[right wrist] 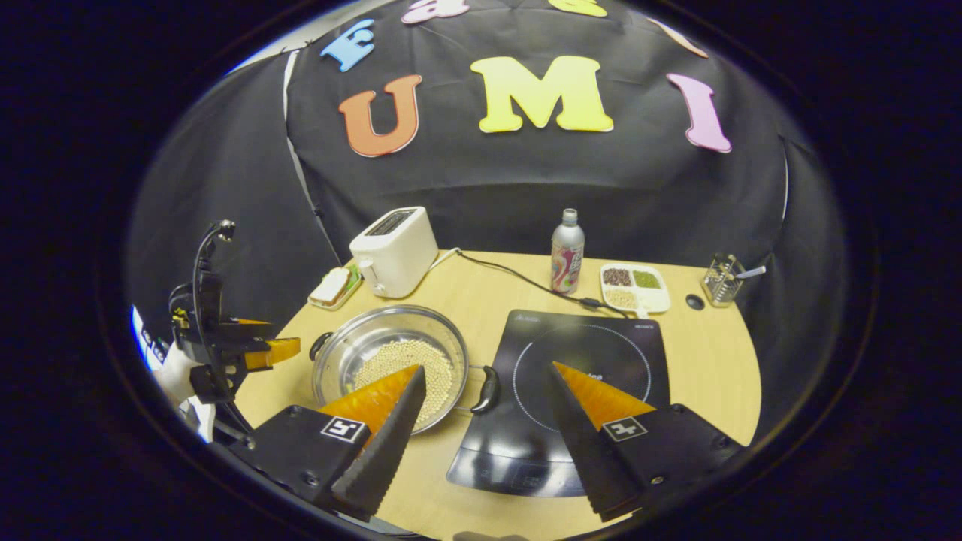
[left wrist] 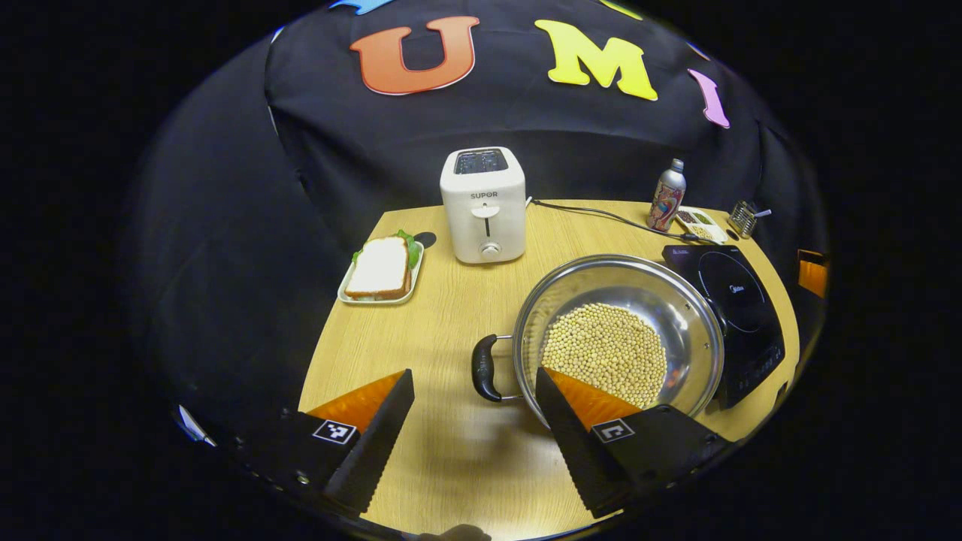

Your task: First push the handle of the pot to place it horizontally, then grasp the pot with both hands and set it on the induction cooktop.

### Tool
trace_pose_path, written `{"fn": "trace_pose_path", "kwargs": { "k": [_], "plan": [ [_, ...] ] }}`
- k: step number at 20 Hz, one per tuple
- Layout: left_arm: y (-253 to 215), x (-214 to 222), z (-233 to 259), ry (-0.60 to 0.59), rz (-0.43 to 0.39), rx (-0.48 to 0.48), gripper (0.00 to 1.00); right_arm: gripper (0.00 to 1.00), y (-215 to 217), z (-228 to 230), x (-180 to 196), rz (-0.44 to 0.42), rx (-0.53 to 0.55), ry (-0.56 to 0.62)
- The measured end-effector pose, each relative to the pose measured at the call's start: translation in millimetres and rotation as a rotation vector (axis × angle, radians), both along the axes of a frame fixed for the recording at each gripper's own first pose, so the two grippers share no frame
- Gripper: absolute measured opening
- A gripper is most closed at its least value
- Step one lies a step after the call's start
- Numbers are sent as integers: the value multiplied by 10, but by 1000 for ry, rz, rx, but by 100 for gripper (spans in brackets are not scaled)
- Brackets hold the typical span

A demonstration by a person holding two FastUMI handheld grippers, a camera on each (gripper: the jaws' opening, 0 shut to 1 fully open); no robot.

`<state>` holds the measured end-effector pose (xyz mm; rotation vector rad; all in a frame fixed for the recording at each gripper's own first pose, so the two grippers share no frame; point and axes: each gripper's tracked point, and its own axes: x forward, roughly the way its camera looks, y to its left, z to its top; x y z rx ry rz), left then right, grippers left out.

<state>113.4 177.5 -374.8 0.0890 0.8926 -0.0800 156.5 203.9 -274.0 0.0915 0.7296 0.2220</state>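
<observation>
- Nearest to the cameras, the left gripper (left wrist: 473,421) and the right gripper (right wrist: 488,428) are both wide open and hold nothing;
- just beyond, the pot (left wrist: 616,338), with soybeans (left wrist: 605,353) inside, stands on the table (left wrist: 451,300), touching the induction cooktop (right wrist: 579,376); its black handles (left wrist: 484,368) stick out at both sides;
- farther back stand the toaster (left wrist: 483,203) and the bottle (right wrist: 567,252);
- risk, as I judge: an uneven lift by the two grippers could tilt the pot and spill the soybeans.
</observation>
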Motion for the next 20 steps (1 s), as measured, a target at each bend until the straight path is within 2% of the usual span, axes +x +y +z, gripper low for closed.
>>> {"fn": "trace_pose_path", "kwargs": {
  "k": [5,6,7,11,12,13,14,15,16,17,18,19,20],
  "plan": [
    [-134,100,-250,66,-17,-10,98,96,136,-488,207,-15,-24,115],
    [-149,127,-308,79,-24,-10,98,99,154,-616,241,-18,-36,145],
    [-140,147,-342,94,-26,-13,98,95,187,-715,276,-24,-36,168],
    [-147,174,-491,158,-14,-37,98,93,312,-1090,360,-45,-36,280],
    [-143,179,-529,173,-15,-42,97,98,326,-1170,382,-51,-47,297],
    [-132,189,-563,189,-18,-42,97,92,334,-1230,398,-56,-58,316],
    [-126,208,-586,198,-22,-36,98,92,347,-1292,401,-60,-73,338],
    [-131,218,-620,206,-29,-30,98,96,354,-1328,425,-62,-81,346],
    [-133,226,-645,213,-33,-26,98,89,355,-1376,441,-56,-93,358],
    [-142,236,-665,220,-37,-32,100,88,351,-1410,444,-53,-103,372],
    [-162,227,-688,237,-40,-47,97,94,364,-1450,435,-55,-106,390],
    [-153,220,-705,246,-41,-50,93,89,370,-1468,419,-56,-108,411],
    [-170,213,-716,259,-49,-62,89,92,367,-1458,455,-62,-112,396]
  ]
}}
